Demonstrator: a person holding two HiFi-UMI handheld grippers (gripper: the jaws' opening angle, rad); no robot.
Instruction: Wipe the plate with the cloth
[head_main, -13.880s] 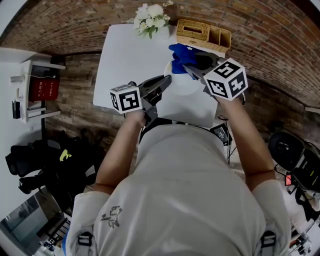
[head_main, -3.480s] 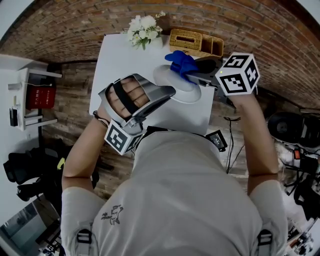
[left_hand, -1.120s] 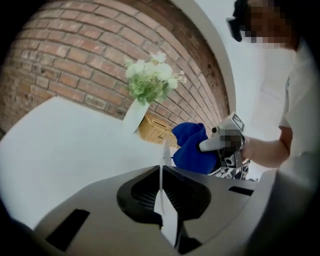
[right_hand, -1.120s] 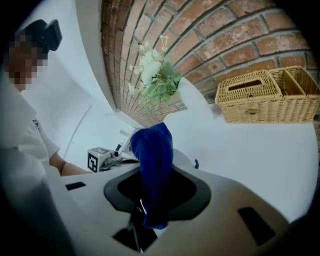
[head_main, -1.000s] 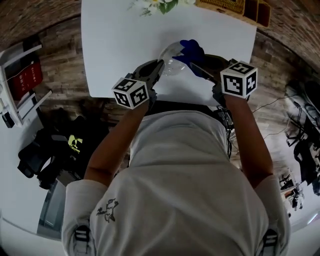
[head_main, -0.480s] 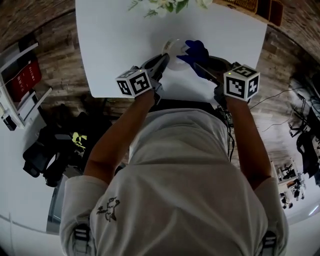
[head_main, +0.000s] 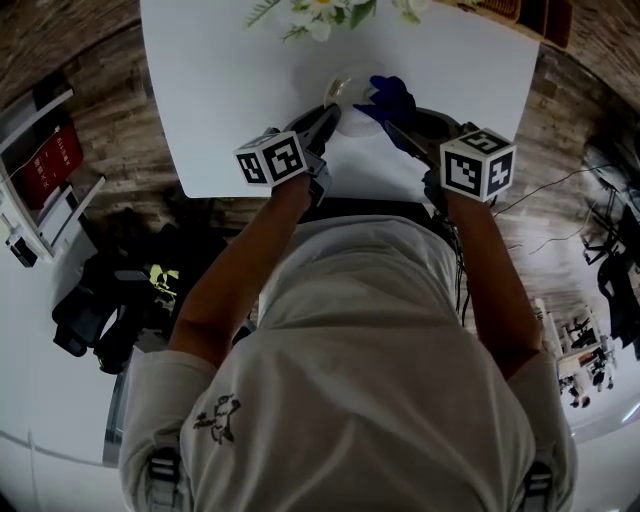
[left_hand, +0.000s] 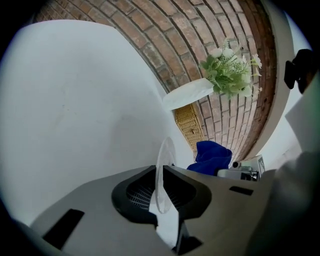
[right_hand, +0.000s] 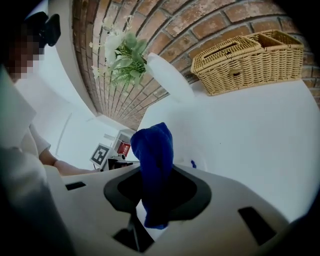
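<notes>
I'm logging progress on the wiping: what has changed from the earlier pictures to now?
The left gripper, free at first, has taken the plate by its rim and tipped it up on edge over the table. The right gripper still clamps the blue cloth, close beside the plate. Flowers and basket stay put.

Notes a clear, glossy-smooth plate (left_hand: 165, 170), a soft matt cloth (right_hand: 155, 165) of blue fabric, a smooth matt white bench (left_hand: 75, 100), a rough woven wicker basket (right_hand: 245, 62), a coarse brick wall (right_hand: 150, 20).
</notes>
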